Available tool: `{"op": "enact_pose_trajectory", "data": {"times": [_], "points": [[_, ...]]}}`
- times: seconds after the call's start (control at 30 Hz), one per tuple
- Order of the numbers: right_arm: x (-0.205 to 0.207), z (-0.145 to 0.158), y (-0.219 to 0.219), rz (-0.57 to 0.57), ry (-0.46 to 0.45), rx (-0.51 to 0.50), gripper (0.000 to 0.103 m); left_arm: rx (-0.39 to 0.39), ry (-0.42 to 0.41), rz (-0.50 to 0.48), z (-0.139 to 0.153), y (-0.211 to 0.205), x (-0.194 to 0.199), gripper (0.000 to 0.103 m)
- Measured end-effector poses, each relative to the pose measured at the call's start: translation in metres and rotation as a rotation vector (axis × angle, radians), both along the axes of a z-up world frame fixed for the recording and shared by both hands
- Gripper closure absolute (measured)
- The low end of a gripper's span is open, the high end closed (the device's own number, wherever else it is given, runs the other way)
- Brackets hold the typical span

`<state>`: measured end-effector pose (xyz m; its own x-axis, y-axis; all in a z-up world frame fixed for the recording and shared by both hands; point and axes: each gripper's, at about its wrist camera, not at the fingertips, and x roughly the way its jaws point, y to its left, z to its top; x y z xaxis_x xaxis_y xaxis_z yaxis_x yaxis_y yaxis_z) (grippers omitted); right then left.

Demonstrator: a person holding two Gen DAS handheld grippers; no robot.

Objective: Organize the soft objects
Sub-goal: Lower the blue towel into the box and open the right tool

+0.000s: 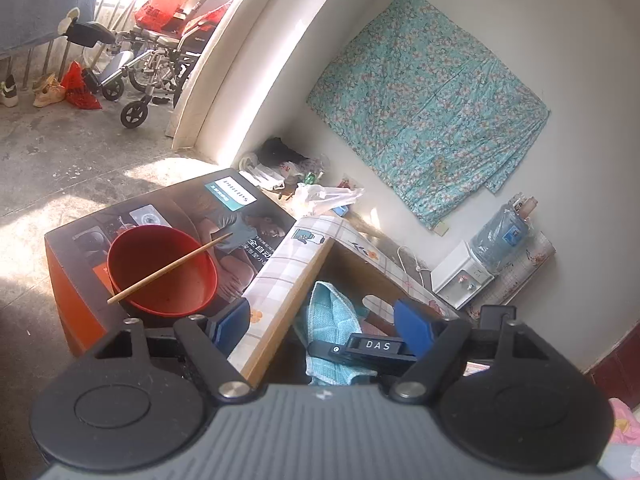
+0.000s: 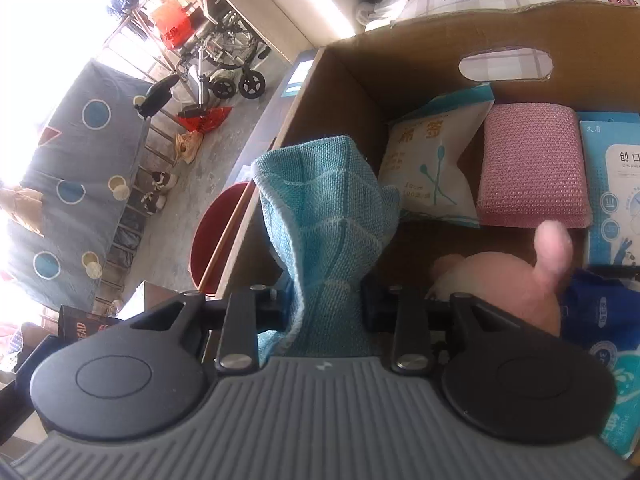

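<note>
Clamped between the dark fingers of the right gripper [image 2: 324, 304], a teal woven cloth [image 2: 328, 216] stands bunched up over the near left corner of a cardboard box [image 2: 400, 52]; the jaws sit close together with the fabric pinched in the gap. Deeper in the box lie a white packet of cotton swabs [image 2: 432, 168], a folded pink cloth [image 2: 532, 164] just beside it, and a blue-and-white packet [image 2: 612, 184] against the right wall. Nearer, a pink plush toy [image 2: 508, 280] rests on the box floor next to a dark blue pouch [image 2: 600, 308]. An oval handle hole is cut through the far wall.

Over on the other side, the left gripper [image 1: 320, 320] hangs with its blue pads [image 1: 232, 320] spread wide and nothing between them that they press on. It looks down over the box edge, where the same teal cloth shows with a black clamp piece marked DAS [image 1: 374, 346] across it. A checked, flower-printed cover [image 1: 288, 264] drapes the box rim right under the left pad.

Just beside the box stands a printed carton [image 1: 180, 208] carrying a red bowl [image 1: 160, 272] with a stick [image 1: 168, 268] laid across it. Behind are a wheelchair [image 1: 156, 60], a floral cloth [image 1: 428, 100] on the wall, and a water dispenser [image 1: 476, 268].
</note>
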<state>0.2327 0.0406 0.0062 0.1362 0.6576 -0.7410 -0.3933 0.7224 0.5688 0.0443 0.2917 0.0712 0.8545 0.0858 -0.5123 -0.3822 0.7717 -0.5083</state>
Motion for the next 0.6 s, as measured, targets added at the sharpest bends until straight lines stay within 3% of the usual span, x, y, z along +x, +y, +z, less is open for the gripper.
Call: {"op": "enact_pose_trajectory", "data": {"times": [0.1, 0.17, 0.27, 0.5, 0.6], "points": [[-0.007, -0.004, 0.015, 0.043, -0.078, -0.070, 0.068, -0.018, -0.006, -0.006, -0.003, 0.002, -0.002, 0.024], [-0.010, 0.001, 0.016, 0.050, -0.100, -0.067, 0.049, -0.022, -0.010, -0.016, -0.006, 0.003, -0.004, 0.024], [-0.011, 0.011, 0.007, 0.028, -0.111, -0.052, 0.046, -0.015, -0.017, -0.028, -0.010, 0.000, -0.007, 0.024], [-0.008, 0.034, -0.020, -0.040, -0.197, -0.002, 0.047, -0.012, -0.029, -0.031, -0.011, -0.005, -0.011, 0.023], [-0.008, 0.038, -0.024, -0.036, -0.216, 0.007, 0.060, 0.003, -0.034, -0.014, -0.008, -0.007, -0.017, 0.023]]}}
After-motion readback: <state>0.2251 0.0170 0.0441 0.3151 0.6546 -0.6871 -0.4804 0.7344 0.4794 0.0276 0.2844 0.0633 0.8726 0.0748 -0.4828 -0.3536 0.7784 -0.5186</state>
